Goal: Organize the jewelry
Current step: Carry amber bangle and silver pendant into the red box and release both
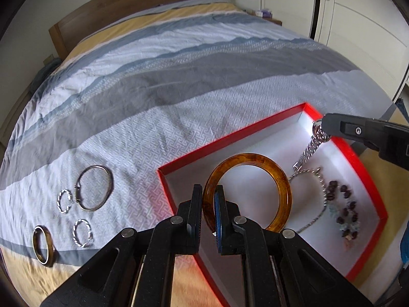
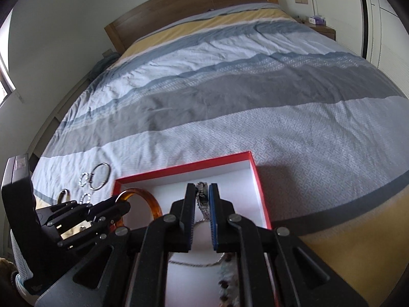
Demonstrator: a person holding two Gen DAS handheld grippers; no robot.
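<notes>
- Our L gripper (image 1: 209,194) clenched on amber bangle (image 1: 271,168), held over red box (image 1: 230,151).
- Our R gripper (image 2: 202,194) grasping silver watch (image 2: 203,199) by its band, over same box.
- Bead bracelet (image 1: 345,212) + chain lie inside; rings (image 1: 81,232) on bedspread (image 1: 179,89) beside box.

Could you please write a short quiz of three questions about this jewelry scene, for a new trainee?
1. True or false: the left gripper is shut on the amber bangle.
2. What does the right gripper hold? A) a beaded bracelet B) a silver watch C) a ring
3. Where do the silver hoops lie: in the red box or on the bedspread?

Key:
1. True.
2. B, the silver watch; its band hangs down over the box.
3. On the bedspread, left of the box, like the two twisted silver hoops and the large silver bangle.
</notes>
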